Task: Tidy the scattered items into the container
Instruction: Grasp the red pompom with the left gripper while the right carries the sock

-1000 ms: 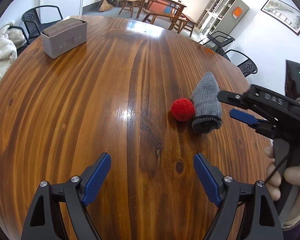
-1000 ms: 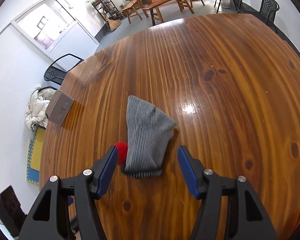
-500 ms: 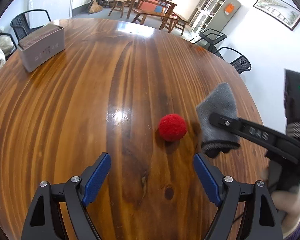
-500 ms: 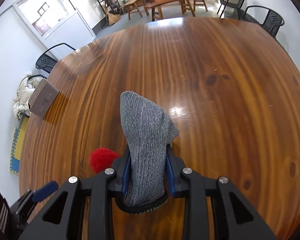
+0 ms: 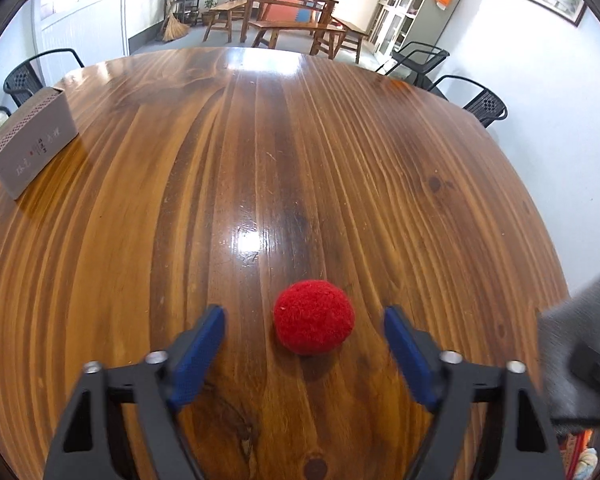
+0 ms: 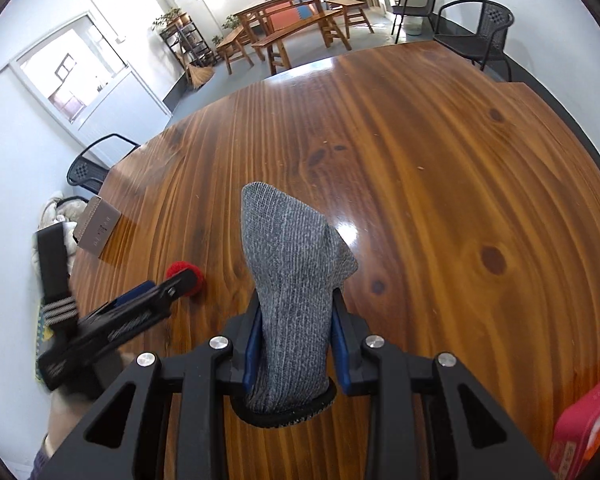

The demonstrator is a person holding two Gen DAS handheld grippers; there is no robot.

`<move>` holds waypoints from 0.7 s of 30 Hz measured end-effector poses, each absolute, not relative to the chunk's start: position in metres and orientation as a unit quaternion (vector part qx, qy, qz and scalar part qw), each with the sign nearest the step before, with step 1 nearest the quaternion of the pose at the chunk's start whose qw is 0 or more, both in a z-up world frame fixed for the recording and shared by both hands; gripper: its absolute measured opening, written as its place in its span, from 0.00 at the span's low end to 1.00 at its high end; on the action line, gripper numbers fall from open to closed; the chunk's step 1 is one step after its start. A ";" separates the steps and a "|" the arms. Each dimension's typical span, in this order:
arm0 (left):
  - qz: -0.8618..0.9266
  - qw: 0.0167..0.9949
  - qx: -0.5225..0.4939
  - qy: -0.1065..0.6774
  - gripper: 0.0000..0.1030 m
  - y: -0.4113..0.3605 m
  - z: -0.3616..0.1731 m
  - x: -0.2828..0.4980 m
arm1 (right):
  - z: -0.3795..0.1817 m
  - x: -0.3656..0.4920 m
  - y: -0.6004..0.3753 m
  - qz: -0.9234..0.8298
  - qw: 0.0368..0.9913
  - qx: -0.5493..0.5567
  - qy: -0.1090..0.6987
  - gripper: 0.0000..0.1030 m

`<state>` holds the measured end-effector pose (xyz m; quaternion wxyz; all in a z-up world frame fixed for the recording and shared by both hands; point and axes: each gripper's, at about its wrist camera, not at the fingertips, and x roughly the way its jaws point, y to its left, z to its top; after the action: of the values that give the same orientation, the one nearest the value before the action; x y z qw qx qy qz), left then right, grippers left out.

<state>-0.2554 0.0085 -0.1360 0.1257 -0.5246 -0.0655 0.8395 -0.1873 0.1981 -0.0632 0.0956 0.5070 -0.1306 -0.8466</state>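
Observation:
A red woolly ball (image 5: 314, 317) rests on the round wooden table (image 5: 260, 152), right between the blue pads of my left gripper (image 5: 305, 338). Its jaws are closing and do not touch the ball on either side. My right gripper (image 6: 296, 340) is shut on a grey sock (image 6: 292, 276), which it holds lifted off the table, toe end pointing away. In the right wrist view the red ball (image 6: 184, 276) shows at the left, partly behind my left gripper. The grey sock (image 5: 580, 356) also appears blurred at the right edge of the left wrist view.
A beige box (image 5: 28, 148) stands near the table's left edge, seen small as the beige box (image 6: 98, 226) from the right wrist. A pink container's (image 6: 588, 424) corner shows at lower right. Black chairs (image 6: 472, 40) ring the table.
My right gripper closed on the grey sock and lifted it away to the right. My left gripper moved in until the red ball lies between its jaws, which have narrowed.

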 end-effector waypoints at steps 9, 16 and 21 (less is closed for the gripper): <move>0.840 0.145 -0.521 -0.045 0.38 0.032 -0.137 -0.242 | -0.035 -0.121 0.240 -0.863 0.074 0.486 -0.118 0.32; 0.839 0.215 -0.498 -0.032 0.38 0.076 -0.093 -0.190 | -0.018 -0.070 0.282 -0.871 0.041 0.477 -0.109 0.32; 0.822 0.292 -0.489 -0.022 0.38 0.133 -0.061 -0.136 | -0.010 -0.029 0.330 -0.870 -0.001 0.477 -0.122 0.32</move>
<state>-0.1356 0.1332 -0.0611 0.2919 -0.4892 -0.0221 0.8216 -0.0293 0.3304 -0.0100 -0.0010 0.4771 -0.1220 -0.8703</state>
